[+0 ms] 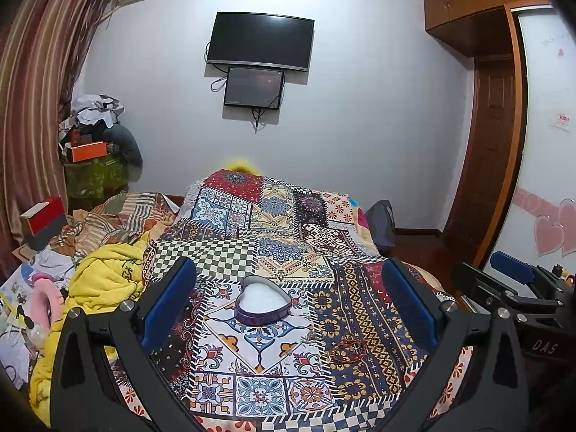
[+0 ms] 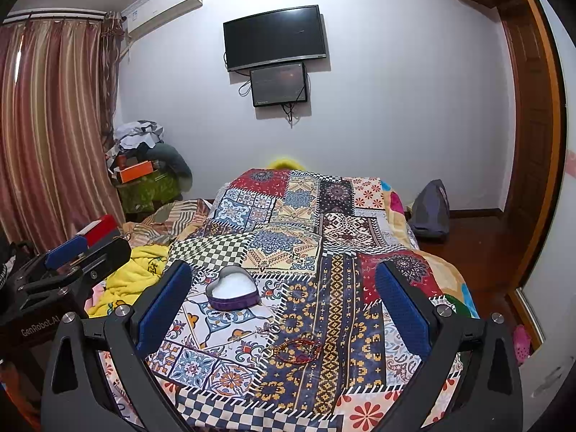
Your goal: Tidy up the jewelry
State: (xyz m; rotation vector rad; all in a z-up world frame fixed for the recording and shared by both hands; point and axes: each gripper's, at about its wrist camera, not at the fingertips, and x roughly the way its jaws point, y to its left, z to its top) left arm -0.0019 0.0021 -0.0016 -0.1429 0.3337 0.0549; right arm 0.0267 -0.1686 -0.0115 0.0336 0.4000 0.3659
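While both claws hang open, I should drop my right claw (image 2: 284,309) squarely over the red bracelet (image 2: 300,351) at 6 o'clock from the heart box (image 2: 233,293).

Left wrist cam: sits behind left gripper (image 1: 288,302), looks fwd/down along blue pads over patchwork bedspread (image 1: 273,223), twd far wall w/ TV (image 1: 260,41). Right gripper (image 1: 511,277) at right edge of frame.

Right wrist cam: behind right gripper (image 2: 282,300), same heading, set to right of the other; left gripper (image 2: 66,250) at left edge.

Shared: bedspread (image 2: 338,216), heart-shaped box (image 1: 262,300) (image 2: 233,292) close ahead, red bead strand (image 1: 347,349) (image 2: 300,349), TV (image 2: 275,37), curtain (image 1: 32,82) (image 2: 50,126). Both near bed surface.
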